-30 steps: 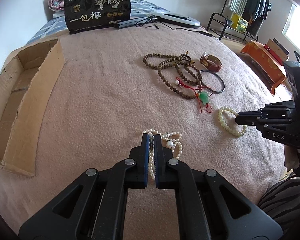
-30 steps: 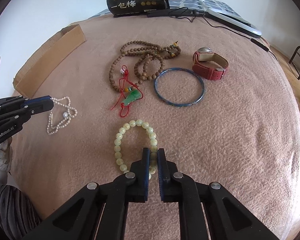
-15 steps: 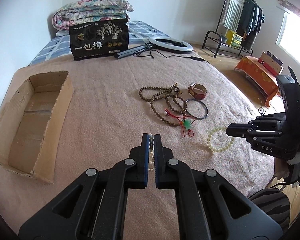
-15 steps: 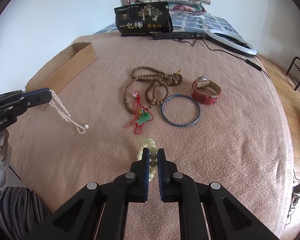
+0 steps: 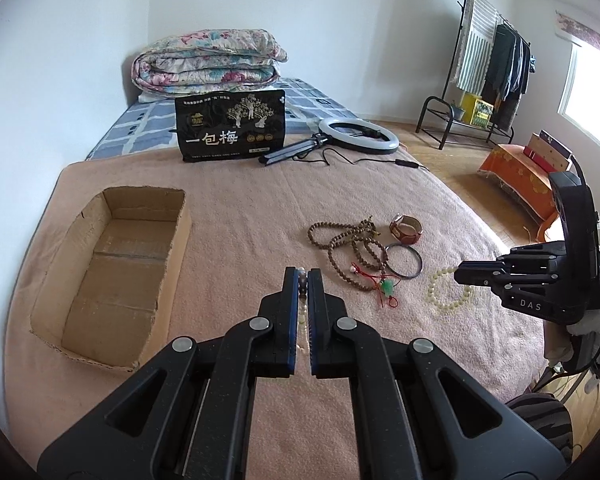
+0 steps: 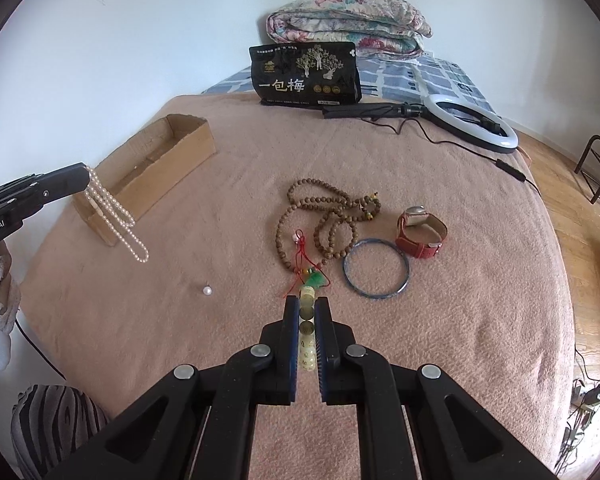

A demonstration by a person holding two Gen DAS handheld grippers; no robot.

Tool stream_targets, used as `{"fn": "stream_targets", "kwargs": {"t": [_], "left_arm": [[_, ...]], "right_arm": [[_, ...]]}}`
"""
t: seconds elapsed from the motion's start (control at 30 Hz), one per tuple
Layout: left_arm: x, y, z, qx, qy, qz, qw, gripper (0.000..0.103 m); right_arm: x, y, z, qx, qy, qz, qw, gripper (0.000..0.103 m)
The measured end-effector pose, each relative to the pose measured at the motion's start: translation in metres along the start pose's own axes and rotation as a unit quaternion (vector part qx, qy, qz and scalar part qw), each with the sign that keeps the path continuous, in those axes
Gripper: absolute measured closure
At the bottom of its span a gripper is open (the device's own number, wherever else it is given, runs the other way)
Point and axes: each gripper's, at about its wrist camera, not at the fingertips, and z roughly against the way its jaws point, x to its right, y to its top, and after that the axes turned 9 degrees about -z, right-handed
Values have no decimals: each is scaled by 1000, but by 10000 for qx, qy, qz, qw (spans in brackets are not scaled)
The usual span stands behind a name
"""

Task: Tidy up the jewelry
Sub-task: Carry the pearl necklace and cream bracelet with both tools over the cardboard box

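My left gripper [image 5: 302,276] is shut on a white pearl necklace [image 6: 116,216], which hangs in loops from its tips above the pink blanket. A single pearl [image 6: 207,290] shows below the strand, apart from it. My right gripper [image 6: 307,302] is shut on a pale green bead bracelet [image 5: 440,300] that dangles clear of the bed. An open cardboard box [image 5: 112,272] lies to the left. Still on the blanket are a brown bead necklace [image 6: 320,216], a jade pendant on red cord [image 6: 314,280], a blue bangle [image 6: 376,297] and a red-strapped watch [image 6: 420,236].
A black printed bag [image 5: 232,128], a ring light with its cable [image 5: 358,136] and a folded quilt [image 5: 208,60] sit at the far end of the bed. A clothes rack [image 5: 488,68] stands on the wooden floor at the right.
Both grippers have risen from the blanket. The pearl necklace and the green bracelet, lying on the bed a second ago, now hang from the shut grippers. Both views have tilted up toward the room.
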Motion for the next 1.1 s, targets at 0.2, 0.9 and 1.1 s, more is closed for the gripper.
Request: {"fn": "stream_targets", "kwargs": {"t": [0.2,0.9,1.1], "left_arm": [[-24,5,13,114,184,124,9997,101],[-133,-14,26,42,1180,613,9911,101],[-162,-26,16,-95,1411,804,9867,101]], "right_arm": [[-21,21,0,126,117,174,9997,98],[-125,110,-38,376,877,641,9934,98],[-156,129,-60,344,1134,709,9904,98]]}}
